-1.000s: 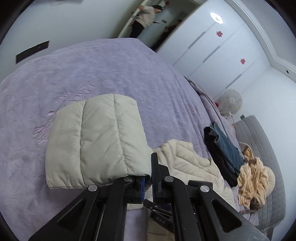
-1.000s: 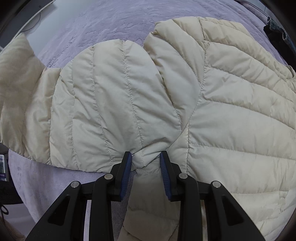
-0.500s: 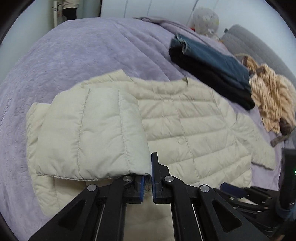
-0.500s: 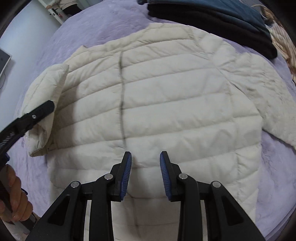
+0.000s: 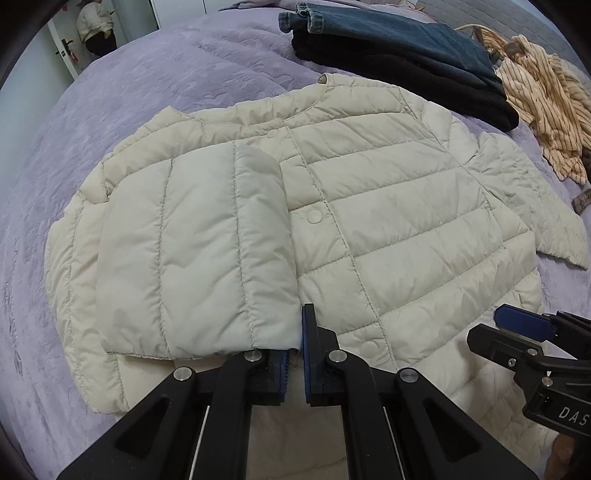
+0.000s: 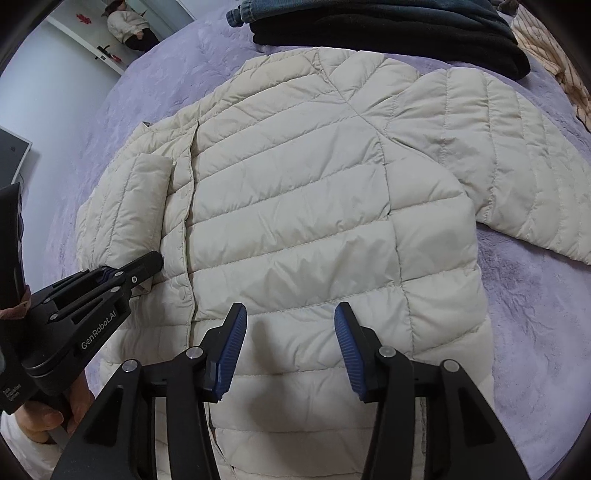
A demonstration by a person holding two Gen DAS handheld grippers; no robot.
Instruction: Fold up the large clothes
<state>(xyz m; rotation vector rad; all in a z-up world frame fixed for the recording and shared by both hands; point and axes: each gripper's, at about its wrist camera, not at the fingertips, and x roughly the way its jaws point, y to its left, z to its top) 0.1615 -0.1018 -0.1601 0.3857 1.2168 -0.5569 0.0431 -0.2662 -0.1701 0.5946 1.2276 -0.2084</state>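
Note:
A cream quilted puffer jacket [image 5: 388, 221] lies front-up and spread on the purple bedspread [image 5: 110, 92]; it also shows in the right wrist view [image 6: 295, 206]. My left gripper [image 5: 295, 350] is shut on the cuff of the jacket's left sleeve [image 5: 195, 251], which is folded over the chest. In the right wrist view the left gripper [image 6: 147, 266] sits at the jacket's left side. My right gripper [image 6: 290, 347] is open and empty above the jacket's lower hem; it also shows in the left wrist view [image 5: 524, 328]. The other sleeve [image 6: 517, 162] lies stretched out to the right.
A folded stack of jeans and dark clothes [image 5: 399, 55] lies on the bed beyond the jacket's collar. A striped beige garment [image 5: 546, 99] is bunched at the far right. A person [image 6: 129, 29] stands in a doorway at the far left.
My left gripper has carried the sleeve over and laid it on the jacket's chest. My right gripper has let go of the jacket, opened wider and pulled back toward the hem.

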